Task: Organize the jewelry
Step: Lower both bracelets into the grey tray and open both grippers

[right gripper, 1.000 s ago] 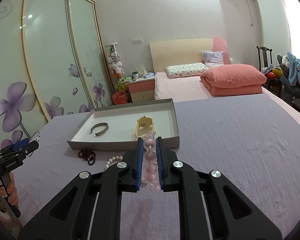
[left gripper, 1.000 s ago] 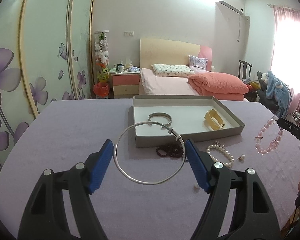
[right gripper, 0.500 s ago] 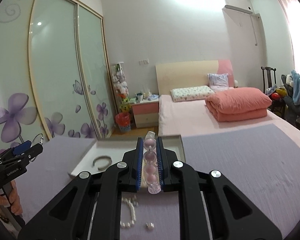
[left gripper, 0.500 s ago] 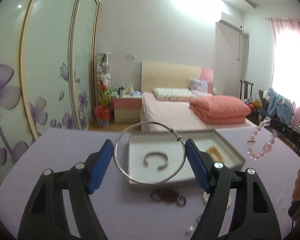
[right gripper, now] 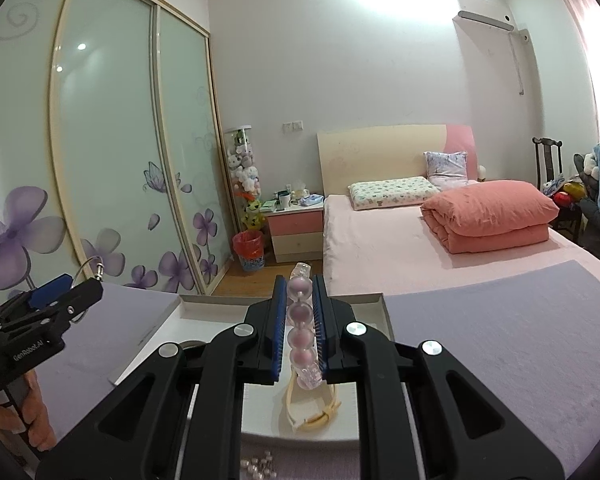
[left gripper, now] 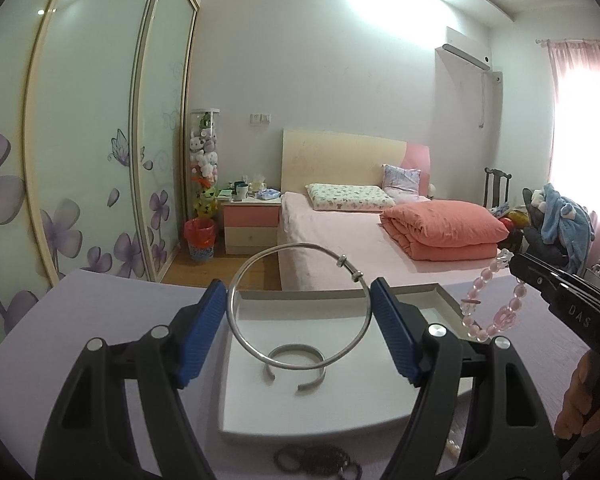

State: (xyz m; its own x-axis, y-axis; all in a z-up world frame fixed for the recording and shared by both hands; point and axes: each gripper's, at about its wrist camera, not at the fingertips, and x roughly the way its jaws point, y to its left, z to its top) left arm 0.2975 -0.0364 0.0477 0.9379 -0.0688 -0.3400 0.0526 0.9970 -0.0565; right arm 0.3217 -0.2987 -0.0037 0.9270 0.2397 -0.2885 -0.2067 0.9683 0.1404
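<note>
The lavender-covered counter (left gripper: 100, 320) fills the lower frame of both views, with the shallow white tray (left gripper: 340, 420) at its centre. Both tongs are held level above the tray, higher and farther forward than a second ago, when they hung short of its near wall. The left tongs (left gripper: 300, 320) are spread wide, pinching the thin silver bangle (left gripper: 236, 328) between their blue pads. The right tongs (right gripper: 300, 320) are narrow, clamped on the pink bead bracelet (right gripper: 302, 340). In the tray lie a silver cuff (left gripper: 296, 360) at centre and a cream bangle (right gripper: 320, 416). Dark red beads (left gripper: 320, 462) lie at bottom centre before the tray.
</note>
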